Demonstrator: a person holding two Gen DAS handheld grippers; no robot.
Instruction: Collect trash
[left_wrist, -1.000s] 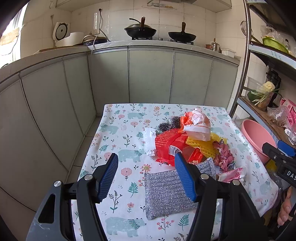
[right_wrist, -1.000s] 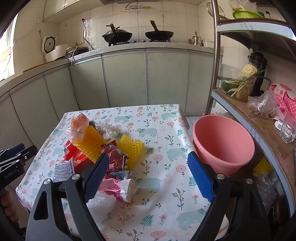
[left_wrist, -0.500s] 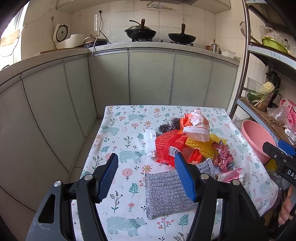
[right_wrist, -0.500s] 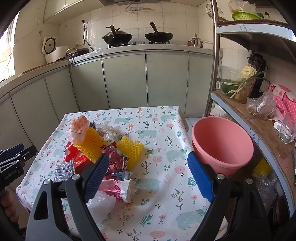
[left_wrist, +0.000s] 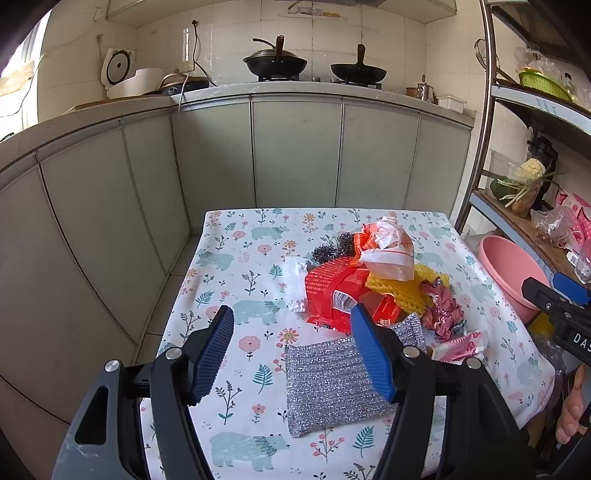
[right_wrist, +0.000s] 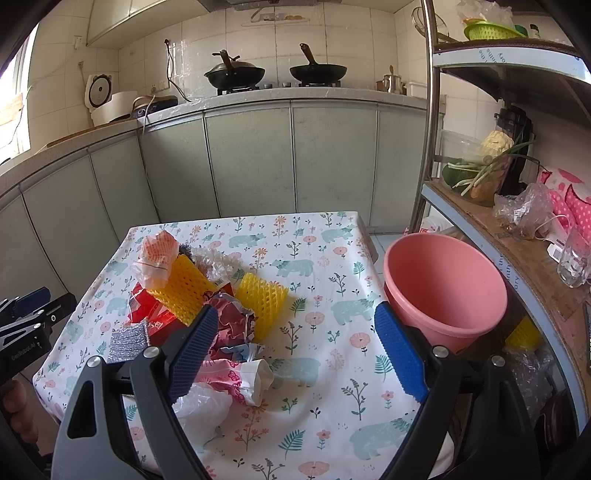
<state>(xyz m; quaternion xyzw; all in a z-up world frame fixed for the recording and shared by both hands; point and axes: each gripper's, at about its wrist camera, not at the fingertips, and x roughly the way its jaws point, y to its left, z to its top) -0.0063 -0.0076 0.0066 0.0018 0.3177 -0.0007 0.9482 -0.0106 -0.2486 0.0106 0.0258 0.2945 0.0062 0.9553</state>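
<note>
A heap of trash lies on the floral tablecloth (left_wrist: 236, 266): a silver scouring cloth (left_wrist: 325, 384), a red wrapper (left_wrist: 332, 288), yellow foam netting (right_wrist: 260, 295), an orange-and-white plastic bag (left_wrist: 388, 247), crumpled dark red foil (right_wrist: 231, 321) and a pink-patterned wrapper (right_wrist: 236, 376). My left gripper (left_wrist: 291, 350) hovers open above the near table edge, with the silver cloth under its right finger. My right gripper (right_wrist: 295, 350) is open with nothing in it, over the tablecloth (right_wrist: 332, 398) right of the heap. A pink bucket (right_wrist: 443, 288) stands at the table's right edge.
Grey cabinet fronts (left_wrist: 295, 155) wall in the table at the back and left, with woks on the stove above. A metal shelf rack (right_wrist: 517, 240) with vegetables, bags and a glass stands at the right, beyond the bucket. A person's hand (left_wrist: 570, 417) shows at the right edge.
Both grippers have lifted slightly, and the scene sits a little lower in both views. Nothing on the table has moved.
</note>
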